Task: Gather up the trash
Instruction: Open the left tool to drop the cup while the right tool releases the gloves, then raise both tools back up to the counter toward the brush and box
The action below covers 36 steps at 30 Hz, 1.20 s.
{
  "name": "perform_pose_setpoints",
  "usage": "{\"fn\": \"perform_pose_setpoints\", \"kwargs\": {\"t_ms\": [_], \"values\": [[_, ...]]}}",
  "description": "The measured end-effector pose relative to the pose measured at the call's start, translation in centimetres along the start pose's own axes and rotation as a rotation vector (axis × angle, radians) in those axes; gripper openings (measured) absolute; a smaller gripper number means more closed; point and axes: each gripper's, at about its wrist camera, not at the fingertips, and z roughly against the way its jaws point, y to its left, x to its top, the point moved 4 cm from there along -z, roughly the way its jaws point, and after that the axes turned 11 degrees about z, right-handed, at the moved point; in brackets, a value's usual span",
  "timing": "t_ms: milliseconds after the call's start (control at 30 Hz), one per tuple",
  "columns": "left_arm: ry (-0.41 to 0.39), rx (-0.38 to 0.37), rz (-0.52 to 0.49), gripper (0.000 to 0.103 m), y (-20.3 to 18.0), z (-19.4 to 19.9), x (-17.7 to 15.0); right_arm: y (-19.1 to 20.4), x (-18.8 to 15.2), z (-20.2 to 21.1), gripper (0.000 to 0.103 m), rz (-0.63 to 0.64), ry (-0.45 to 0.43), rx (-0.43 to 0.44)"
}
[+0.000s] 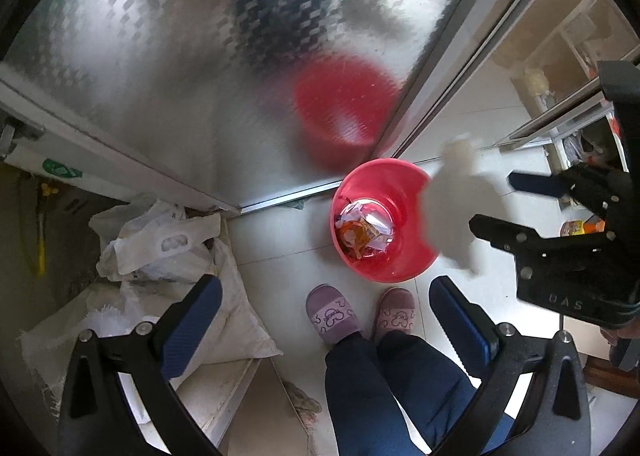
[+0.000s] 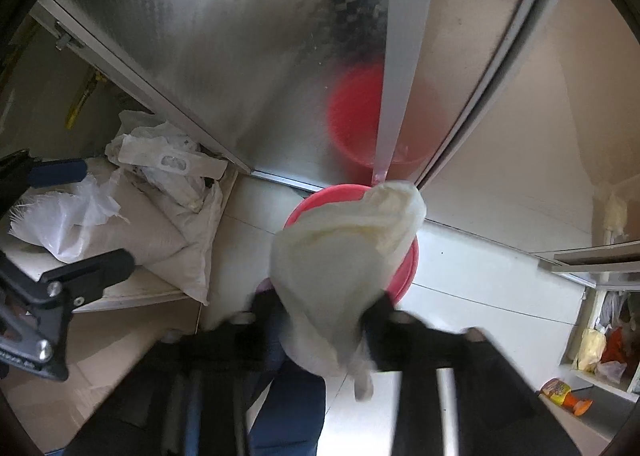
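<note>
A red bin (image 1: 384,256) stands on the white tiled floor against a patterned glass door, with paper and wrappers inside. In the right wrist view its rim (image 2: 404,276) shows behind a crumpled white plastic bag (image 2: 340,268). My right gripper (image 2: 320,308) is blurred, its fingers apart on either side of the bag, which hangs over the bin. In the left wrist view the bag (image 1: 460,212) is blurred beside the right gripper (image 1: 500,204). My left gripper (image 1: 324,320) is open and empty, above the person's slippers.
White sacks and plastic bags (image 1: 160,248) lie heaped at the left on a low step. The person's purple slippers (image 1: 332,312) stand just in front of the bin. An orange and yellow package (image 2: 564,396) lies on the floor at the right near a shelf.
</note>
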Motion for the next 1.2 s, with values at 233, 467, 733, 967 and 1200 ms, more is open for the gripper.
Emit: {"fn": "perform_pose_setpoints", "kwargs": {"t_ms": [233,467,733,967,1200], "values": [[-0.013,0.006,0.028,0.103,0.3,1.5,0.1,-0.3,-0.4,1.0,0.08,-0.023,0.009,-0.017],[-0.068,-0.002,0.039,0.103,0.1,7.7,0.7,-0.4,-0.3,7.2,0.098,-0.035,-0.039,-0.031],[-0.166,-0.007,0.038,0.103,-0.5,18.4,2.3,0.3,1.4,18.0,0.102,-0.043,-0.129,-0.064],[-0.254,-0.014,0.024,0.103,-0.6,26.6,3.9,1.2,4.2,26.1,0.102,-0.018,-0.228,-0.073],[-0.33,0.009,0.02,0.103,-0.2,32.2,6.0,2.0,7.6,31.7,0.102,0.031,-0.321,-0.076]]}}
